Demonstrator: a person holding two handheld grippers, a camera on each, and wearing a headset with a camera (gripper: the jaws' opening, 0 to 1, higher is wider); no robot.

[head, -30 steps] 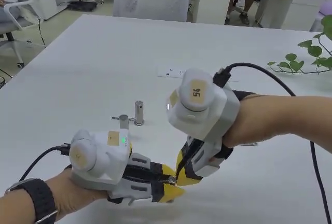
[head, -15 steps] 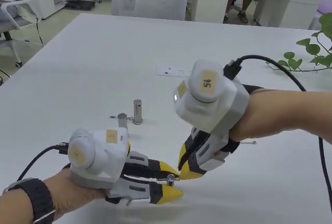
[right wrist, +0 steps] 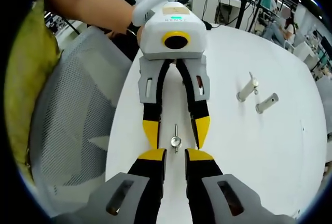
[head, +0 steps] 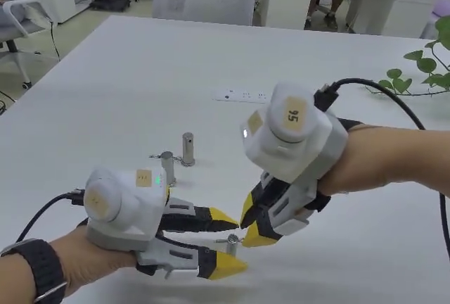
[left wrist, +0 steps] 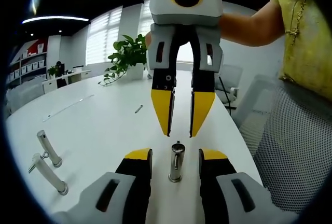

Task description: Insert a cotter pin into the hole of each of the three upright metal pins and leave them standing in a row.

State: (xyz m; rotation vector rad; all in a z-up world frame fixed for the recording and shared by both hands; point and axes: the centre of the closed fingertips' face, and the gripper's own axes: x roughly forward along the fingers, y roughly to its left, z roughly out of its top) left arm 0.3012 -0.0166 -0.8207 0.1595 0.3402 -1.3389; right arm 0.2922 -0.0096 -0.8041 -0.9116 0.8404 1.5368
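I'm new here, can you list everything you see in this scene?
table: one, white, under everything.
near pin: one, silver, upright, front centre.
rear pins: two, silver, upright, back left.
power strip: one, white, mid-table.
plant: one, green, right edge.
chair: one, grey mesh, far end.
left gripper: one, white with yellow tips, open around near pin.
right gripper: one, same colours, open, pointing down at near pin.
arms: two, bare, behind the grippers.

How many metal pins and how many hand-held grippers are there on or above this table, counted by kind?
Metal pins: 3
Hand-held grippers: 2, the left and the right
Total: 5
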